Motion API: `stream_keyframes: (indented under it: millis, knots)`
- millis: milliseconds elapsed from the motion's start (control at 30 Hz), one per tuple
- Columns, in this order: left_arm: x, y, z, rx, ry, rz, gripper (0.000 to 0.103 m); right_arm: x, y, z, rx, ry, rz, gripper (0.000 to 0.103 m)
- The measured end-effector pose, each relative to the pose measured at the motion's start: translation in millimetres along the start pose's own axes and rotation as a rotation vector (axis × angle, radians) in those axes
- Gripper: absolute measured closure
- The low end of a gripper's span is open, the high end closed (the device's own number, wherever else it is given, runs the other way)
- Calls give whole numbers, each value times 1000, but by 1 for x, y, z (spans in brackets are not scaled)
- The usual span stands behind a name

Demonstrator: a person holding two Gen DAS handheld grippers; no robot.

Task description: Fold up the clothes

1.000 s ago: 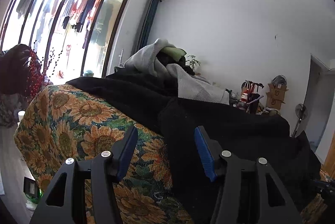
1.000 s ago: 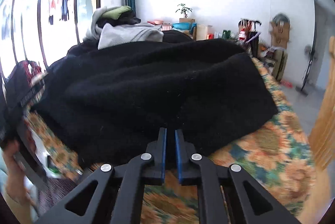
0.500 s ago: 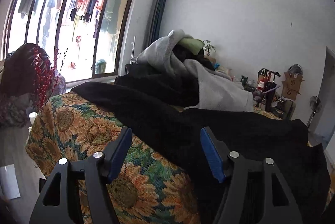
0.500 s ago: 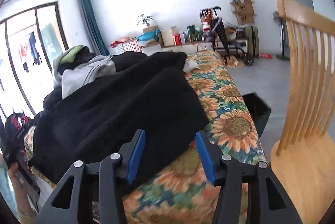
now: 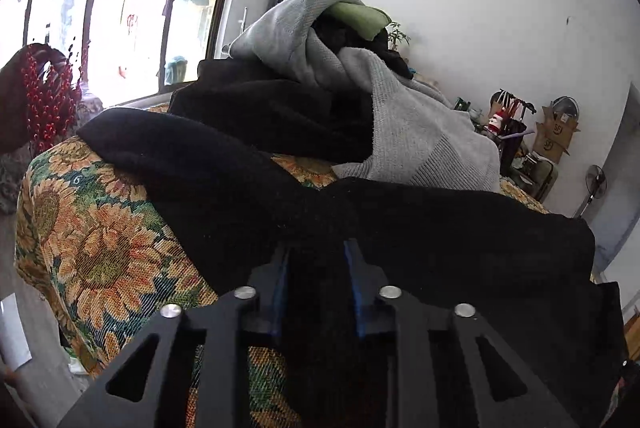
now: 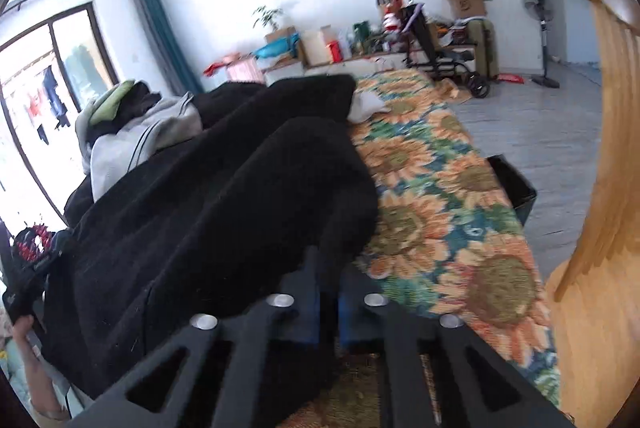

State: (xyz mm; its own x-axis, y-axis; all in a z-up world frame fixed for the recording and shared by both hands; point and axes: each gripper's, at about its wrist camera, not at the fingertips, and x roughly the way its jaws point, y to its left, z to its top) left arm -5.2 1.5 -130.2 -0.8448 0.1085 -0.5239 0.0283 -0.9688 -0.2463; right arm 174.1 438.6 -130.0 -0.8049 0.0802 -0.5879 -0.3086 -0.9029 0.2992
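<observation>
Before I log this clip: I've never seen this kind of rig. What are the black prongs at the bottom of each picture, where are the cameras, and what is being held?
There is no robot arm here. A person holds a two-finger gripper in each hand, and each gripper carries a fisheye camera that looks forward along its fingers, so the black prongs are the gripper's own fingers.

One picture comes from the left gripper, the other from the right gripper. Both are closed on the near edge of the same black garment, which is spread over a sunflower-patterned cloth that covers the surface.

Behind it lies a pile of unfolded clothes, with a grey garment on top. In the right gripper's view, a wooden chair stands at the edge of the picture.
</observation>
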Motion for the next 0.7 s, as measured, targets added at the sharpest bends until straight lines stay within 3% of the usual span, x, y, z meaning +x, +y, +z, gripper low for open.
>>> stream_keyframes:
  millis: [200, 267, 333, 367, 400, 433, 467, 500, 533, 633, 700]
  knots:
    - [-26, 15, -3, 6, -72, -8, 93, -19, -23, -10, 77, -34, 20, 97]
    - [-26, 11, -3, 39, -78, 11, 93, -19, -24, -12, 67, -38, -30, 95]
    - [-28, 12, -4, 57, -93, 25, 91, -17, -21, -15, 33, -42, -169, 82]
    - [-29, 12, -4, 65, -100, 32, 91, -22, -21, -15, 10, -58, -216, 68]
    - [-30, 12, -4, 74, -107, 39, 84, -28, -20, -15, -12, -73, -263, 46]
    - [-32, 13, -4, 83, -115, 46, 66, -35, -21, -14, -29, -92, -296, 41]
    - [-36, 17, -2, 71, -132, 49, 55, -46, -23, -12, -34, -119, -298, 41]
    - [-44, 27, 1, 27, -163, 45, 34, -57, -24, -7, -35, -148, -282, 41]
    - [-53, 38, 5, -25, -196, 39, 24, -68, -26, -3, -35, -178, -267, 41]
    - [-74, 59, 24, -183, -257, 6, 24, -81, -14, 14, -72, -206, -179, 40]
    - [-74, 50, 36, -178, -246, -25, 25, -71, 8, 30, -113, -185, -93, 40]
